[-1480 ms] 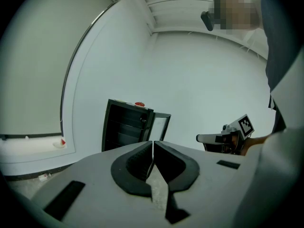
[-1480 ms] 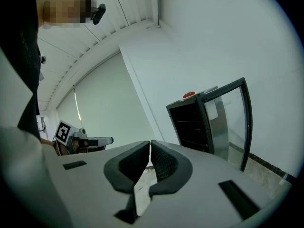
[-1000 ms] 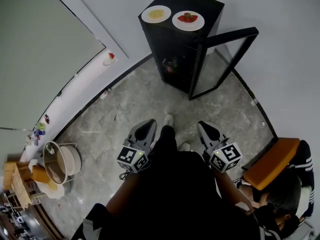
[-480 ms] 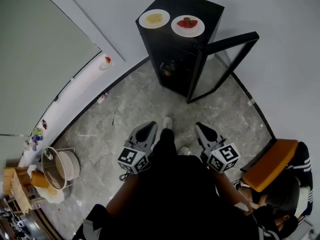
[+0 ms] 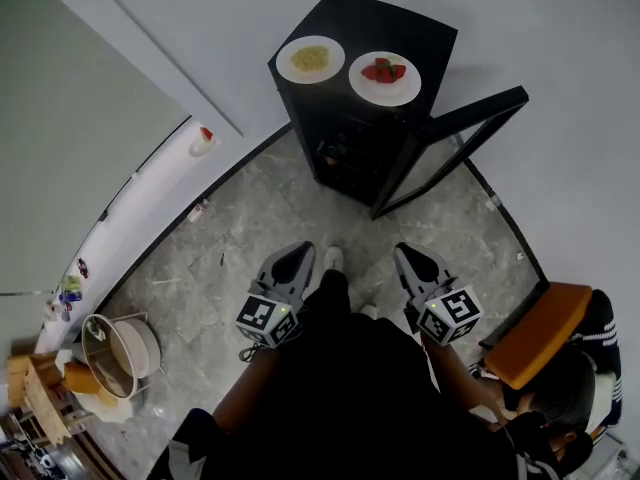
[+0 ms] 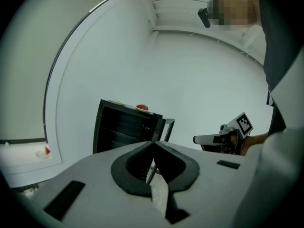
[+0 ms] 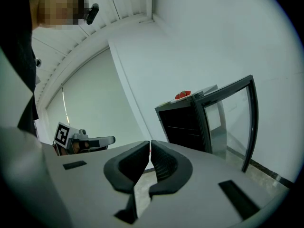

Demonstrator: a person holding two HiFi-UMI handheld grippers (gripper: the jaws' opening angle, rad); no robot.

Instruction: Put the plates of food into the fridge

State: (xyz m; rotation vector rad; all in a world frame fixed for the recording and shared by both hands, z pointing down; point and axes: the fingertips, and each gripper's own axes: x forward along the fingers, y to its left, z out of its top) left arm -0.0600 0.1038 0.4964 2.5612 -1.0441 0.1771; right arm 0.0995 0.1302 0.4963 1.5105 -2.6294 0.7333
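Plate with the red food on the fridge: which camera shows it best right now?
Head view: it looks down on the whole plate of red food on top of the fridge, beside the yellow-food plate. The left gripper view and right gripper view catch it only edge-on, small and distant.

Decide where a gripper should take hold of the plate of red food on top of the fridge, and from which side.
Probably the bare front rim of the plate of red food, coming from the door side of the fridge. It lies flat with the food heaped mid-plate, so only the rim gives the jaws a thin edge, one above, one below.
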